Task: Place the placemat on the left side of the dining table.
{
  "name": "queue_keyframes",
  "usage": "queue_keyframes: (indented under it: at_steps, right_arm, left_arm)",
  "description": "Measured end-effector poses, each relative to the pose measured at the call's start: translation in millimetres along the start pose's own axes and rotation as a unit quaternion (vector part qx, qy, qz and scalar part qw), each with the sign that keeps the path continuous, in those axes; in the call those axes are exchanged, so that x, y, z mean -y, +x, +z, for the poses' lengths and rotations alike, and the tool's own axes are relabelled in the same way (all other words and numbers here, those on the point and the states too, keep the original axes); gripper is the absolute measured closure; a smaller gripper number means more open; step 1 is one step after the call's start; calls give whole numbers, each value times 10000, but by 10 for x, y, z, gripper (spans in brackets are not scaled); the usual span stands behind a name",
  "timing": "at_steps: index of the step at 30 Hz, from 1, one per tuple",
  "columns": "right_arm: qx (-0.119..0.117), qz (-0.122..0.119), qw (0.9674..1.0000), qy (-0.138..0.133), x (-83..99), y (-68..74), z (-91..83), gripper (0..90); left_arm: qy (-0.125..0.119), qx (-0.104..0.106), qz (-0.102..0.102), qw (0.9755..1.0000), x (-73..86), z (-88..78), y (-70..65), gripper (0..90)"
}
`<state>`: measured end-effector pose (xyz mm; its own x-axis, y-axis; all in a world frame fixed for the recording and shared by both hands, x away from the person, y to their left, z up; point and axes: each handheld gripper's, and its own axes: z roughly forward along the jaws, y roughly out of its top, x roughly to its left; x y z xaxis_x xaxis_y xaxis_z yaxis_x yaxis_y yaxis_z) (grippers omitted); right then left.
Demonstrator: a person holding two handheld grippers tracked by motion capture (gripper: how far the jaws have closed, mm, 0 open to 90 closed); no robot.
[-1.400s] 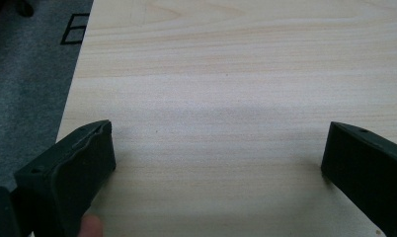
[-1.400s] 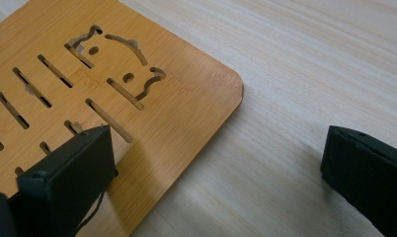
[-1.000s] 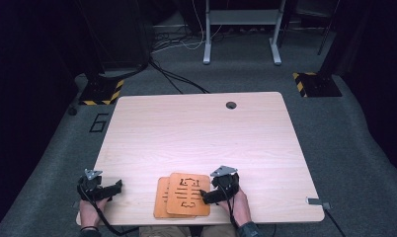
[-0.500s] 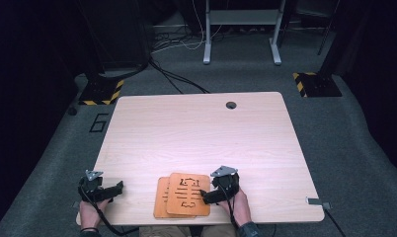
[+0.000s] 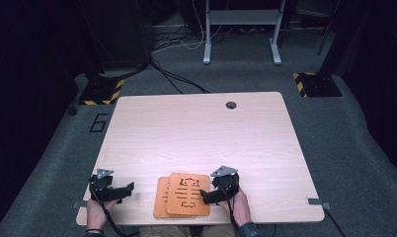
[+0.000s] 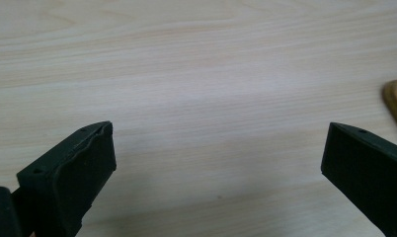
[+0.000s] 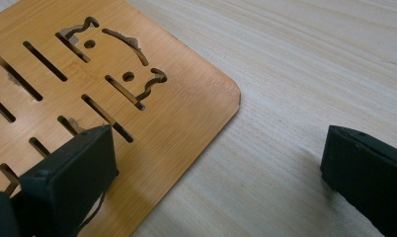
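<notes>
Both pairs of jaws stand wide apart and grip nothing. In the right gripper view, the right gripper (image 7: 218, 163) has 1 jaw over the near right part of the top wooden board (image 7: 112, 98) and the other over bare table (image 7: 310, 59), so the board's right edge runs between them. From above, the right gripper (image 5: 206, 196) lies low at the board's right side, pointing left toward it, with the person's right hand (image 5: 238, 207) behind it and the forearm coming in from the table's near edge. The left gripper (image 5: 130, 187) points right toward the boards but sits clearly apart from them, held by the left hand (image 5: 95, 210). In the left gripper view, its jaws frame plain tabletop, with just a corner of an orange board (image 6: 396, 101) at the right edge.

2 boards lie stacked at the table's near edge, the top one (image 5: 188, 193) shifted slightly right of the bottom board (image 5: 159, 197). The top board lies flat, its long axis running roughly away from the person, its cut-out figure at the far end and slots below it.
</notes>
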<state>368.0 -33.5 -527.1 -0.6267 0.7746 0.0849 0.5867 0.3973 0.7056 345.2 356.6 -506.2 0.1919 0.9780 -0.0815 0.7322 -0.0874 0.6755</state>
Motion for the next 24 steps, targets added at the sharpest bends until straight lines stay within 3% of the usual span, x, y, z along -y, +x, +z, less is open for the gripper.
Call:
queue_keyframes:
  at_steps: [10, 13, 16, 20, 24]
  right_arm:
    - [18, 37, 10000, -8, 2, 6, 0, 0]
    - [17, 34, 10000, -12, 2, 6, 1, 0]
    - [20, 15, 10000, -29, 3, 3, 3, 0]
    - [31, 9, 10000, -35, 3, 2, 3, 0]
    - [39, 10, 10000, -44, 3, 2, 4, 1]
  left_arm:
    - [122, 321, 239, 9991, -68, -6, -220, 0]
    - [91, 412, 198, 9989, -74, -8, -255, 0]
    - [104, 645, 184, 9977, -83, -19, -335, 0]
    - [94, 734, 199, 9971, -95, -22, -404, 1]
    - [140, 836, 336, 9958, -124, -15, -491, 2]
